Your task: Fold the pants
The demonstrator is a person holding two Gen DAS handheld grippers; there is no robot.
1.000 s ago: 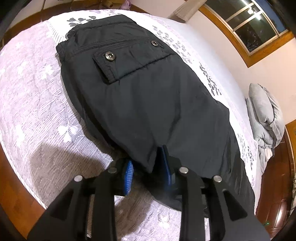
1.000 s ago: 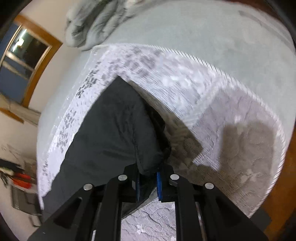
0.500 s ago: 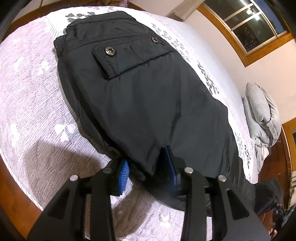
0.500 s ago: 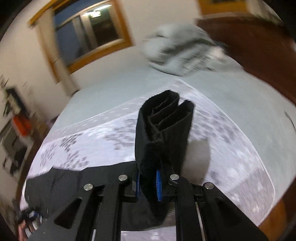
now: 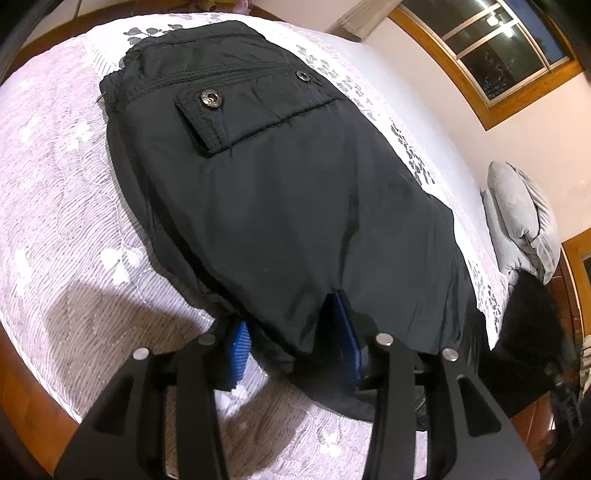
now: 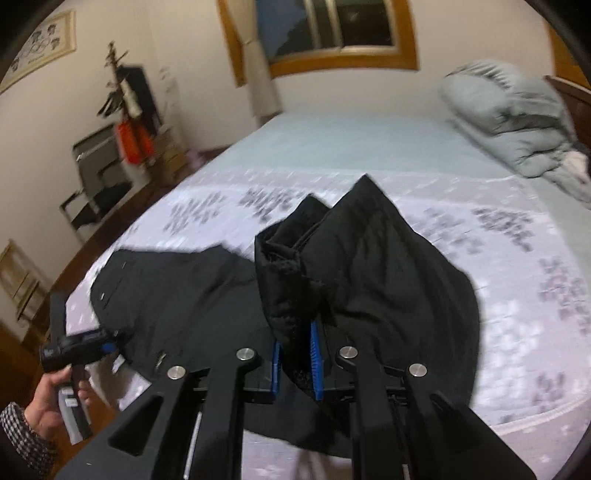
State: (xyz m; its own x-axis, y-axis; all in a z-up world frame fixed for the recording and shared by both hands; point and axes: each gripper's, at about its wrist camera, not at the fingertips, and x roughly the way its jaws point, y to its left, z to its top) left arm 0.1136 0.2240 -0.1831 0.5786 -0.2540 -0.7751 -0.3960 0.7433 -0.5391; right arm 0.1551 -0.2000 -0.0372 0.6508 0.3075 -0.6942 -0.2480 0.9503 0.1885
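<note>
Black pants [image 5: 280, 192] lie on the quilted bed cover [image 5: 55, 206], waistband far, a snap-flap pocket [image 5: 221, 110] facing up. My left gripper [image 5: 293, 341] sits at the near edge of the seat. Its jaws are opening, and a fold of the fabric hangs loosely between the blue pads [image 5: 240, 347]. My right gripper [image 6: 295, 354] is shut on the bunched leg ends [image 6: 295, 266], held up above the bed with the legs [image 6: 399, 280] draped behind. The right wrist view shows the left gripper [image 6: 79, 341] in a hand [image 6: 48, 402] at the pants' far left.
A grey folded duvet [image 6: 509, 122] lies at the head of the bed. The wooden bed frame [image 5: 14, 369] borders the mattress. A chair [image 6: 96, 177] and a coat stand [image 6: 129, 96] stand by the wall beside the bed, under a window [image 6: 332, 29].
The right gripper has lifted the leg ends off the bed, rolled, and swung them toward the waist. The left jaws have widened around the fabric, and the left hand has stayed put.
</note>
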